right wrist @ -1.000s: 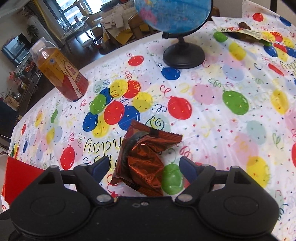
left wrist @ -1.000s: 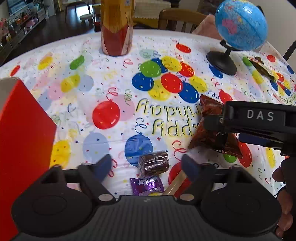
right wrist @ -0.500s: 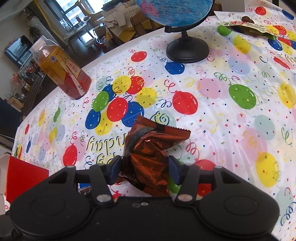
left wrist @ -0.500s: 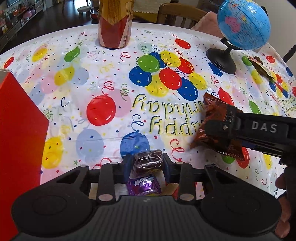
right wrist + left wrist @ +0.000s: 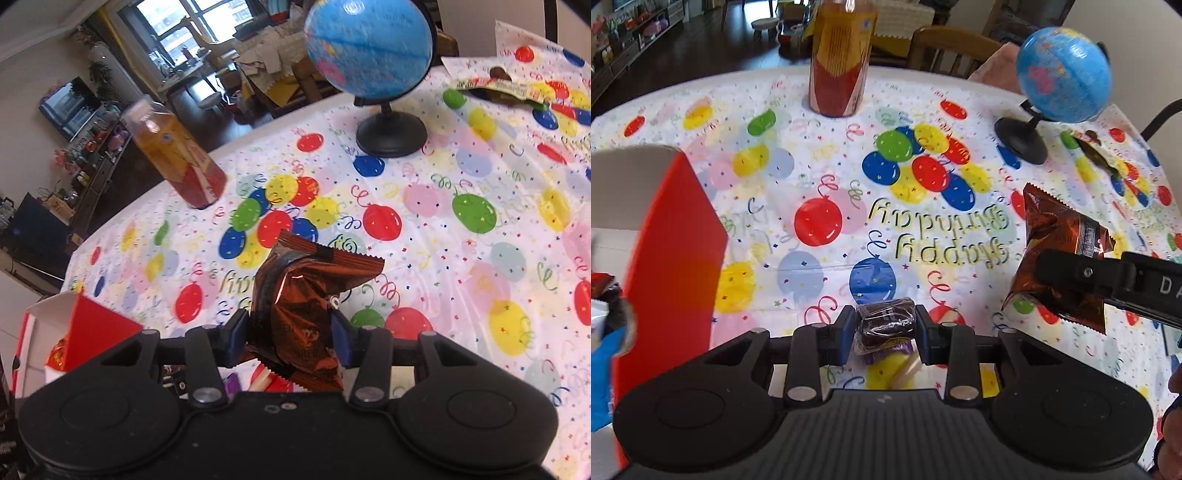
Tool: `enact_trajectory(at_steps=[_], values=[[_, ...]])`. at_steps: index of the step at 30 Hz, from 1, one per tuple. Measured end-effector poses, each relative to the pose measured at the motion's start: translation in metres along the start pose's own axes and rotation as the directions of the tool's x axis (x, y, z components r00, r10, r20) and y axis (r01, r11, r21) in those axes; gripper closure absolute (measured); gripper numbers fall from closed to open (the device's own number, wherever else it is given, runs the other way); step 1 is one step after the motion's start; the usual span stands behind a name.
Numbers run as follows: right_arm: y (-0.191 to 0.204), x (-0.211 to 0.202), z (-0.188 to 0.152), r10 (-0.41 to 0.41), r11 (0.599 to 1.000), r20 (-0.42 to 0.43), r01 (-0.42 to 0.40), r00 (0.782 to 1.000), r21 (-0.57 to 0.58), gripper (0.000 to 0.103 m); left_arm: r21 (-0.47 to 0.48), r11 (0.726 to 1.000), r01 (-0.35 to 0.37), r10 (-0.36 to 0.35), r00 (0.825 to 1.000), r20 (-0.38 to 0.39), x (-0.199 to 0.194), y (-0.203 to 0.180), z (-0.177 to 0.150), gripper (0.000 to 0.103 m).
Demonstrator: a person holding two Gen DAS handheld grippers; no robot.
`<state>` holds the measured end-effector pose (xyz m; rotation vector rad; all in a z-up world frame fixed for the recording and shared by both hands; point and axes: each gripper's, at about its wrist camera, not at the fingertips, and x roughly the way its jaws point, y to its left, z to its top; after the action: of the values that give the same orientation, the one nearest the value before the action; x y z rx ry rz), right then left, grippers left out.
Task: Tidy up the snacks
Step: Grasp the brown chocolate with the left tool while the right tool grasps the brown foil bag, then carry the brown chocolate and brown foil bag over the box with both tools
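Cardboard of a red box (image 5: 676, 258) fills the far left of the left wrist view, open at the top, with wrapped snacks just visible inside at the picture's edge. Just right of it, the left tool (image 5: 884, 334) is closed tight on a small dark-wrapped chocolate (image 5: 886, 325), its blue pads pressing both ends; the chocolate appears raised off the tabletop (image 5: 812, 177). A purple-wrapped candy (image 5: 886, 357) lies on the balloon-print cloth directly beneath it. Further back stands a tall bottle of orange drink (image 5: 842, 59). Right of centre, the right tool (image 5: 290, 334) grips a crumpled copper-brown foil snack bag (image 5: 295, 314) at its lower half, pads squeezed into the sides, the bag standing up between them and clear of the cloth. Behind it sits a blue globe (image 5: 369, 48) on a black stand. At the far right edge of the tabletop lies another flat snack packet (image 5: 506, 86), well apart from both tools.
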<state>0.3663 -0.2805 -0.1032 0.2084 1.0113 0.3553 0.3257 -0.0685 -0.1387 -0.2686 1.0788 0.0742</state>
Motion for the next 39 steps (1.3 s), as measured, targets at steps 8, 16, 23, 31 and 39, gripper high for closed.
enact_trajectory(at_steps=[8, 16, 23, 31, 39], values=[[0.018, -0.041, -0.013, 0.030, 0.999, 0.014, -0.030, 0.999, -0.027, 0.057, 0.003, 1.000, 0.028, -0.028, 0.999, 0.028, -0.047, 0.005, -0.013, 0.070], [0.049, -0.072, -0.032, 0.060, 0.995, 0.020, -0.058, 0.998, -0.075, 0.057, -0.017, 0.999, 0.038, -0.037, 0.998, 0.048, -0.089, 0.029, -0.030, 0.070], [0.081, -0.085, -0.049, 0.082, 0.991, 0.012, -0.080, 0.997, -0.109, 0.057, -0.047, 0.998, 0.038, -0.034, 0.997, 0.075, -0.118, 0.063, -0.038, 0.070], [0.122, -0.087, -0.066, 0.119, 0.983, -0.001, -0.118, 0.993, -0.142, 0.057, -0.077, 0.997, 0.025, -0.017, 0.994, 0.111, -0.145, 0.104, -0.044, 0.070], [0.170, -0.078, -0.079, 0.143, 0.971, -0.020, -0.144, 0.990, -0.188, 0.057, -0.105, 0.994, 0.008, 0.007, 0.990, 0.141, -0.165, 0.149, -0.046, 0.070]])
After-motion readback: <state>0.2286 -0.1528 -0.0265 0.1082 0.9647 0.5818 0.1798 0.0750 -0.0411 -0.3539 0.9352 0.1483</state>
